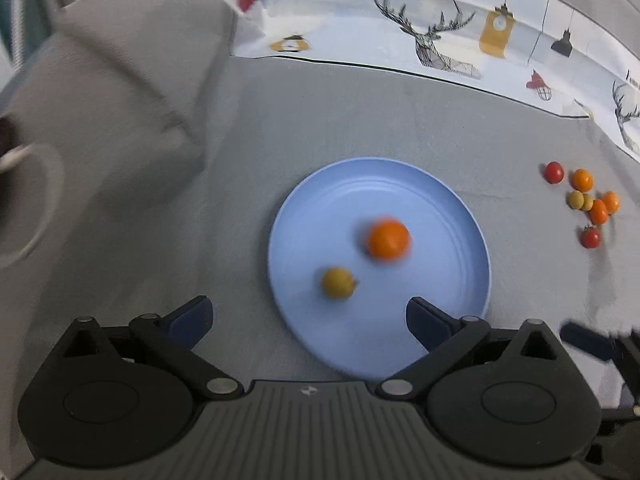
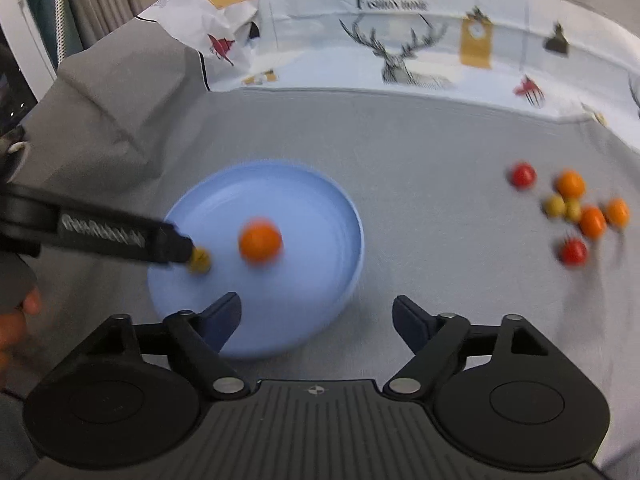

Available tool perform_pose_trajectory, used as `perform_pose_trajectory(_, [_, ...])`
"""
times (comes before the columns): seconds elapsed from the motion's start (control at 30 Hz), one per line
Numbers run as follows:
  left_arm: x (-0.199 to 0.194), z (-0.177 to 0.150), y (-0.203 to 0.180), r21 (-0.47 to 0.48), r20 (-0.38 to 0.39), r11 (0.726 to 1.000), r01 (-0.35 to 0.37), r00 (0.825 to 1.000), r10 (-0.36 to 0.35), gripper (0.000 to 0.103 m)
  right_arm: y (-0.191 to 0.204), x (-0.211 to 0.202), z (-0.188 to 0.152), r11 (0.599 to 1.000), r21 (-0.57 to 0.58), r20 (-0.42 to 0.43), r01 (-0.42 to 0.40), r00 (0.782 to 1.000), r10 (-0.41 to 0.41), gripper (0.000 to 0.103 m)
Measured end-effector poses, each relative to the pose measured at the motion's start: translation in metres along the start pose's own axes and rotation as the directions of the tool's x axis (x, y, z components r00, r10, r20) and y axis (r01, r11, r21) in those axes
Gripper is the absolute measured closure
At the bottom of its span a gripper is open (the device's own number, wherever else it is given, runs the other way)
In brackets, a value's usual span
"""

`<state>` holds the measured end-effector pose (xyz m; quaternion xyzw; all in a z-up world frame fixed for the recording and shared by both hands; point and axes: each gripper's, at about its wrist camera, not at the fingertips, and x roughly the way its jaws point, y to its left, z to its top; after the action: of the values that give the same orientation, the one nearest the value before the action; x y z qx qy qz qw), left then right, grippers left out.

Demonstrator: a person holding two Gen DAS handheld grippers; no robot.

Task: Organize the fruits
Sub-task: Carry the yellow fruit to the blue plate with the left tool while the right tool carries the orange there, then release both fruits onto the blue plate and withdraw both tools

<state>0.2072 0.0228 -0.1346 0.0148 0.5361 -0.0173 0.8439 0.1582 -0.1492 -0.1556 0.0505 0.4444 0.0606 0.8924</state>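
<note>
A light blue plate (image 1: pixel 380 184) lies on the grey cloth, also seen in the right wrist view (image 2: pixel 280 184). On it rest a blurred orange fruit (image 1: pixel 388 239) (image 2: pixel 260 242) and a smaller yellow fruit (image 1: pixel 338 283) (image 2: pixel 200 261). My left gripper (image 1: pixel 308 312) hangs open over the plate's near side, the yellow fruit just ahead between its jaws, untouched by the pads. From the right wrist, one of its fingers (image 2: pixel 120 236) ends right beside the yellow fruit. My right gripper (image 2: pixel 316 306) stands open over the plate's near right rim, holding nothing.
Several small red, orange and yellow fruits (image 1: pixel 588 200) (image 2: pixel 572 208) cluster on the cloth to the right. A raised fold of grey cloth (image 1: pixel 132 80) stands at the left. White printed cloth (image 1: pixel 440 32) runs along the back. A person's hand (image 2: pixel 16 320) shows at the left edge.
</note>
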Motion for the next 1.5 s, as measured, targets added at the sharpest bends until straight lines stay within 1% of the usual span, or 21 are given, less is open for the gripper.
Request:
perform_pose_trajectory(0.13, [-0.034,-0.031,0.003,-0.011,0.0,1.0,-0.001,1.0,0.001,0.0,-0.001,-0.038,-0.032,0.998,0.062,-0.046,-0.008,0.999,0.011,0.014])
perform_pose_trajectory(0.27, [-0.064,-0.062,0.005,-0.025,0.003,1.0,-0.007,1.0,0.007,0.0,0.002,-0.075,-0.056,0.995,0.097,-0.045,-0.028,0.998,0.032,0.012])
perform_pose_trajectory(0.37, [-0.087,-0.083,0.005,-0.033,0.017,0.999,-0.001,1.0,0.002,0.0,0.002,-0.101,-0.06,0.995,0.097,0.018,-0.029,0.999,0.027,0.01])
perform_pose_trajectory(0.43, [-0.104,-0.096,0.003,-0.028,0.046,1.0,-0.014,0.999,0.015,0.0,0.003,-0.118,-0.063,0.994,0.101,0.065,-0.032,0.998,0.026,0.009])
perform_pose_trajectory(0.53, [-0.125,-0.112,0.001,-0.023,0.092,0.999,-0.024,0.995,0.026,0.0,0.003,-0.14,-0.071,0.994,0.1,0.109,-0.051,0.993,0.04,0.008])
perform_pose_trajectory(0.63, [-0.146,-0.126,-0.003,-0.016,0.128,1.0,-0.01,0.992,0.012,0.0,0.002,-0.159,-0.08,0.992,0.104,0.145,-0.065,0.988,0.049,0.007])
perform_pose_trajectory(0.77, [-0.167,-0.142,-0.016,0.025,0.17,1.0,-0.006,0.985,0.002,0.0,-0.003,-0.179,-0.09,0.99,0.124,0.181,-0.066,0.983,0.043,0.006])
perform_pose_trajectory(0.93, [-0.185,-0.153,-0.029,0.053,0.209,0.998,-0.022,0.978,0.011,0.0,-0.008,-0.198,-0.101,0.986,0.149,0.214,-0.076,0.976,0.043,0.005])
perform_pose_trajectory(1.07, [-0.196,-0.159,-0.032,0.06,0.234,0.997,-0.046,0.972,0.031,0.0,-0.007,-0.209,-0.106,0.987,0.137,0.24,-0.085,0.969,0.051,0.005])
perform_pose_trajectory(1.23, [-0.198,-0.162,-0.033,0.058,0.238,0.997,-0.054,0.971,0.039,0.0,-0.003,-0.216,-0.107,0.99,0.108,0.259,-0.092,0.964,0.062,0.004])
perform_pose_trajectory(1.5, [-0.192,-0.159,-0.031,0.063,0.223,0.997,-0.049,0.974,0.034,0.0,-0.002,-0.213,-0.107,0.99,0.114,0.249,-0.087,0.967,0.057,0.004])
